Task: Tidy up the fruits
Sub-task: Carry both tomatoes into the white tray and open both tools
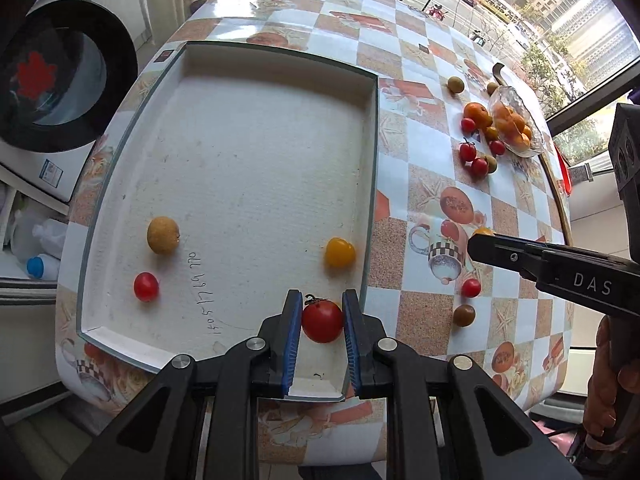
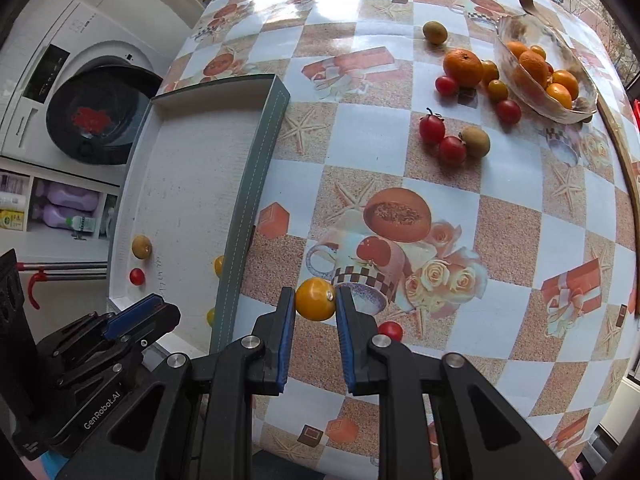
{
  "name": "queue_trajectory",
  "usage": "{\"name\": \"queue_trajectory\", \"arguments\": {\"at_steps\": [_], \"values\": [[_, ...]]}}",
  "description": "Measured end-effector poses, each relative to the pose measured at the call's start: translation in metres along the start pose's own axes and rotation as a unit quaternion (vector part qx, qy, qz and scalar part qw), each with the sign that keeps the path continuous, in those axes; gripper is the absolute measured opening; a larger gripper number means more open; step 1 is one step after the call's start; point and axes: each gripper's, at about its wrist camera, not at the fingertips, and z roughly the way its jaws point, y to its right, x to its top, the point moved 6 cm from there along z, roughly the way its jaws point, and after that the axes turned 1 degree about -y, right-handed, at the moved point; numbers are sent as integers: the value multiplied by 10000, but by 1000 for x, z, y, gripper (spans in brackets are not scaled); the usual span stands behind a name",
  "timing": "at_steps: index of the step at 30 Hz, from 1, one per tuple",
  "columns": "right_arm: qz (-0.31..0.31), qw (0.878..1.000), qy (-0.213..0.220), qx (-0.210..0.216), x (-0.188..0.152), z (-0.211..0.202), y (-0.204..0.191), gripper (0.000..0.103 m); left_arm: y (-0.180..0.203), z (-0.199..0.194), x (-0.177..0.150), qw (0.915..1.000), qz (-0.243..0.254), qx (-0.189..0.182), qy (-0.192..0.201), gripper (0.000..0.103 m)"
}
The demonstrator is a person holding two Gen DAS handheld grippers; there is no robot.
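Red cherry tomato clamped between the blue pads of the left gripper, low centre of the left wrist view, round with no real long axis, dark stem curl pointing toward the top of the frame. Hangs over the near right part of the white tray, above its floor. Inside the tray: brown longan at lower left, a small red tomato just below it, a yellow tomato close to the right wall; handwritten digits on the tray floor between them. Yellow cherry tomato pinched in the right gripper, low centre of the right wrist view, stem scar turned to the right, toward the right pad. Held above the checked tablecloth, just right of the tray's grey-green wall, over a printed cup. Red tomato on the cloth just to the lower right of that gripper. Farther out, upper right of the right wrist view: glass bowl with oranges in it, a loose orange touching small yellow and red tomatoes beside the bowl, two red tomatoes and a brown fruit bunched together below them, one more brown fruit alone above. Washing machine at the left edge of both views, bottles on a shelf beneath. Person's hand on the right gripper's handle at the lower right of the left wrist view.
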Motion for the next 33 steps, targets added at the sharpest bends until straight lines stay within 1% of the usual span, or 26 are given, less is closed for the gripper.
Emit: {"name": "queue_trajectory", "arguments": {"at_steps": [7, 14, 21, 26, 32, 33], "values": [[-447, 9989, -116, 96, 9, 20, -50, 22, -40, 8, -12, 9995, -178, 233, -84, 22], [-786, 9964, -308, 56, 19, 49, -85, 22, -58, 24, -14, 9987, -137, 456, -158, 22], [-881, 9951, -429, -150, 30, 74, -94, 22, -64, 35, -12, 9981, -73, 595, -171, 22], [-924, 9943, -460, -280, 36, 87, -96, 23, -65, 41, -14, 9973, -17, 686, -252, 22], [-996, 9928, -520, -407, 36, 98, -98, 24, -61, 43, -16, 9950, 315, 906, -284, 24], [-1025, 9925, -524, -416, 36, 98, -99, 25, -61, 43, -17, 9950, 349, 888, -286, 31]]}}
